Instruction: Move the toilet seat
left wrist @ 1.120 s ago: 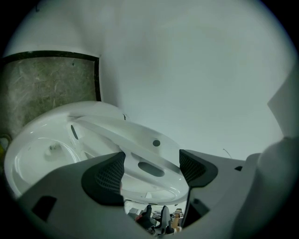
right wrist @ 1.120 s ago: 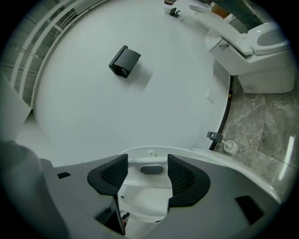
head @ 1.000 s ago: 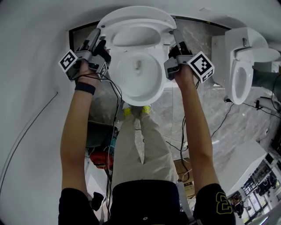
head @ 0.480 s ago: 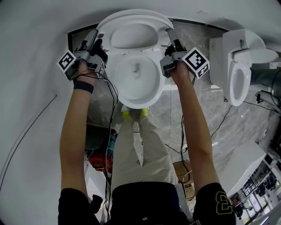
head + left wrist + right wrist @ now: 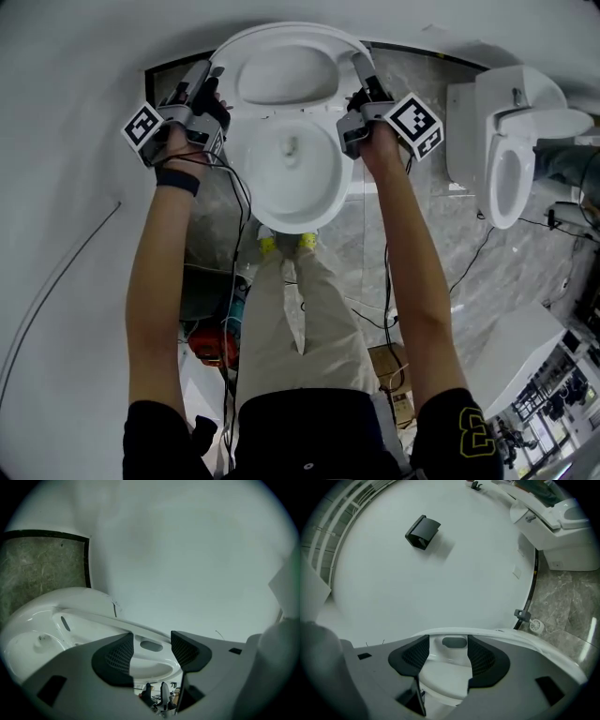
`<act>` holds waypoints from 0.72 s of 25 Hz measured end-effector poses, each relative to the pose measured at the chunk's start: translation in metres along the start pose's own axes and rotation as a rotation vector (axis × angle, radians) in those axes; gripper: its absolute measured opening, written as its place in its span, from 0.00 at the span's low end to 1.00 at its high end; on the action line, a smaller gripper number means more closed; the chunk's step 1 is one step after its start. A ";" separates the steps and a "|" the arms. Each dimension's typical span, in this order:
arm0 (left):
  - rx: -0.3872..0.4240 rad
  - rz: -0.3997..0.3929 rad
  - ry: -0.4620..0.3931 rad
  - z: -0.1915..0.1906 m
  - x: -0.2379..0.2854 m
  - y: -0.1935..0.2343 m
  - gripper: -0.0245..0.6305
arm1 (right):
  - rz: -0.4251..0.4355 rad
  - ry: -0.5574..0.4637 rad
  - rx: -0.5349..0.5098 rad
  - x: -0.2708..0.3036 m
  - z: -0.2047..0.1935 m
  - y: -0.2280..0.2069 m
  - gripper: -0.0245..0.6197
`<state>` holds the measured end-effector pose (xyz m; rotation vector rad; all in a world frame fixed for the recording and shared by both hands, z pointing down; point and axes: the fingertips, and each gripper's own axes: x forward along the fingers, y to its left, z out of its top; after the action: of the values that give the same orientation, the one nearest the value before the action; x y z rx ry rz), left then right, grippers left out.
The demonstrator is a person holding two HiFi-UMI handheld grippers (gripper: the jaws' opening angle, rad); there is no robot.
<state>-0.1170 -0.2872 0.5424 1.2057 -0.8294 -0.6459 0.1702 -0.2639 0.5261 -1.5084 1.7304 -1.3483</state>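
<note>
Toilet seat [image 5: 281, 37], white oval plastic, raised at upper centre above white ceramic bowl [image 5: 295, 164]; rim pinched by right gripper [image 5: 360, 70] and just-closing left gripper [image 5: 208, 75], evidently for a balanced two-sided swing.

Grey marbled floor [image 5: 450, 234]. On it: toilet [image 5: 292, 192] upper centre, second toilet [image 5: 511, 150] upper right, black cables [image 5: 473, 267] right of centre, cardboard box [image 5: 392, 361] lower centre.

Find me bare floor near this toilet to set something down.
Free: marble floor between the toilet and the second toilet. Crowded: round the person's feet, with cables, a red object and a cardboard box.
</note>
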 end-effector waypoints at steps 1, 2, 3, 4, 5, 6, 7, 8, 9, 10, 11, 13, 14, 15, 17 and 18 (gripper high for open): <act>-0.001 -0.001 0.000 0.001 0.000 0.000 0.44 | -0.001 -0.001 -0.001 0.001 0.000 0.001 0.44; -0.003 0.000 0.000 0.001 0.000 0.001 0.44 | -0.002 -0.002 0.000 0.002 0.000 0.001 0.44; -0.006 0.001 0.000 0.002 0.000 0.001 0.44 | -0.002 -0.005 0.004 0.002 0.000 0.001 0.44; -0.008 0.003 -0.001 0.002 0.000 0.002 0.43 | -0.003 -0.009 0.008 0.003 0.000 0.000 0.43; -0.009 0.004 -0.001 0.003 0.001 0.002 0.44 | -0.004 -0.012 0.011 0.004 -0.001 0.000 0.42; -0.008 0.004 -0.002 0.003 0.001 0.002 0.44 | -0.004 -0.012 0.013 0.005 -0.002 -0.001 0.41; -0.007 0.004 -0.002 0.003 0.002 0.002 0.44 | -0.005 -0.010 0.013 0.005 -0.003 -0.001 0.41; -0.006 0.004 -0.002 0.003 0.002 0.002 0.44 | -0.007 -0.006 0.011 0.006 -0.004 -0.002 0.41; -0.006 0.004 -0.001 0.003 0.002 0.002 0.44 | -0.009 -0.004 0.007 0.007 -0.004 -0.002 0.41; -0.006 0.005 0.000 0.002 0.003 0.002 0.44 | -0.012 -0.002 0.004 0.007 -0.005 -0.003 0.41; -0.006 0.005 0.000 0.002 0.003 0.002 0.44 | -0.015 0.000 0.001 0.008 -0.005 -0.004 0.40; -0.005 0.006 0.000 0.003 0.003 0.002 0.44 | -0.021 0.002 -0.003 0.010 -0.005 -0.005 0.40; -0.004 0.007 0.000 0.003 0.003 0.002 0.44 | -0.025 0.003 -0.007 0.010 -0.005 -0.006 0.39; -0.003 0.006 0.000 0.004 0.004 0.002 0.44 | -0.030 0.004 -0.010 0.010 -0.005 -0.006 0.38; -0.004 0.003 0.004 0.003 0.005 0.003 0.44 | -0.038 0.003 -0.018 0.010 -0.005 -0.009 0.36; -0.005 0.002 0.006 0.003 0.005 0.003 0.44 | -0.040 0.003 -0.022 0.010 -0.005 -0.010 0.35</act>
<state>-0.1171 -0.2918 0.5469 1.2014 -0.8237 -0.6425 0.1676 -0.2705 0.5390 -1.5613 1.7308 -1.3565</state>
